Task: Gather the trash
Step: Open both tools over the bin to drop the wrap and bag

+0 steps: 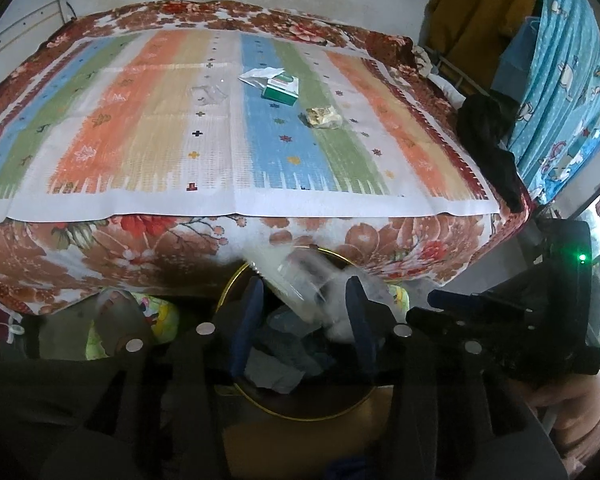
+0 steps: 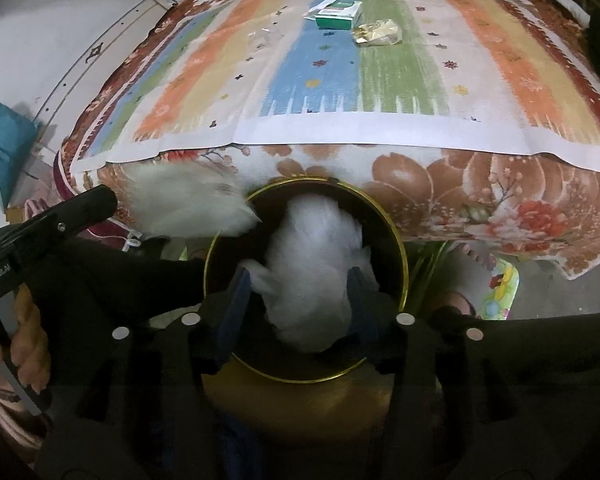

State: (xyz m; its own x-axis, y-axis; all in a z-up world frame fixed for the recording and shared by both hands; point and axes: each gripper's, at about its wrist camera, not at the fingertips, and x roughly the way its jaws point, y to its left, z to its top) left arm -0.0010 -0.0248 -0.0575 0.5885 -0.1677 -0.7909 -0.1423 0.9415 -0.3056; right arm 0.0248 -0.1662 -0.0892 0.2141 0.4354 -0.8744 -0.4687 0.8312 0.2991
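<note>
Now the drop-off step: both grippers hang over the gold-rimmed bin (image 2: pixel 396 240) at the bed's (image 1: pixel 300 236) near edge. The left gripper (image 1: pixel 306 316) and right gripper (image 2: pixel 298 304) stand half open, and white tissue (image 2: pixel 312 272) and clear plastic (image 1: pixel 300 276) fall loose between their fingers. Next, I judge, comes a reach to the green carton (image 1: pixel 280 90) and gold wrapper (image 1: pixel 322 117) mid-bed.

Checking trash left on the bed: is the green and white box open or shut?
Open. The green and white box lies on the striped mat with its white flap lifted.

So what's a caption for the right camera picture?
White tissue dropping from the right gripper into the gold-rimmed bin.
</note>
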